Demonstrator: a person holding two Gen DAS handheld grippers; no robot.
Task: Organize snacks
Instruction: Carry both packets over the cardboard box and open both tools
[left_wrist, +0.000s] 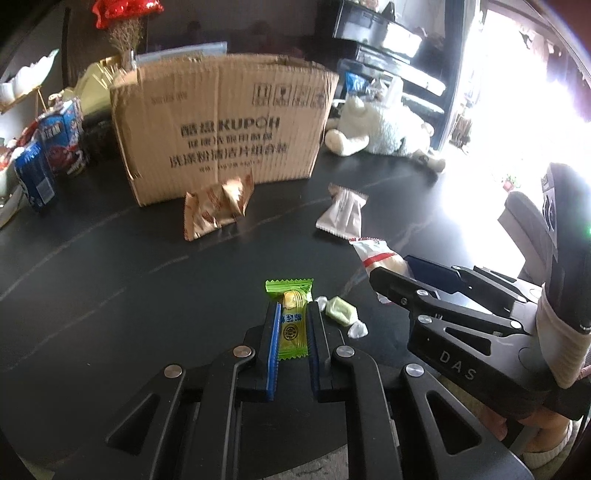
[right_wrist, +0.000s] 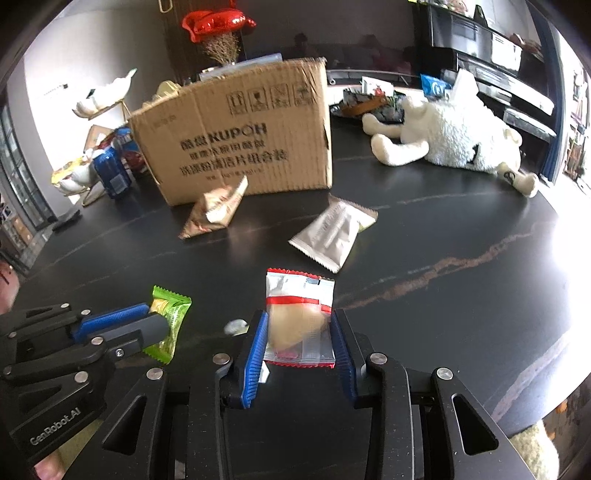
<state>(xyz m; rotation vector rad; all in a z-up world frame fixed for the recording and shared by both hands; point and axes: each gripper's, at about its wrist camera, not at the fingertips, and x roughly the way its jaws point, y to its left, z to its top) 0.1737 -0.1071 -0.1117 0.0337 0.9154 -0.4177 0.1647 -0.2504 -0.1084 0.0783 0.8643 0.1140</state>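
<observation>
Green candy packet pinched between the closed-in fingers of the left gripper, low over the black table. Red-trimmed clear packet gripped likewise by the right gripper. Just beside: small wrapped candy. Farther off: white sachet, gold packets, cardboard box, plush toy.

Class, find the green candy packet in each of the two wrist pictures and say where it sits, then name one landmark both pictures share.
Left wrist view: the green candy packet sits low in the middle, between the fingers of the left gripper.
Right wrist view: the green candy packet sits at lower left, in the left gripper that reaches in from the left edge.
Shared landmark: the cardboard box standing at the back of the dark table.
</observation>
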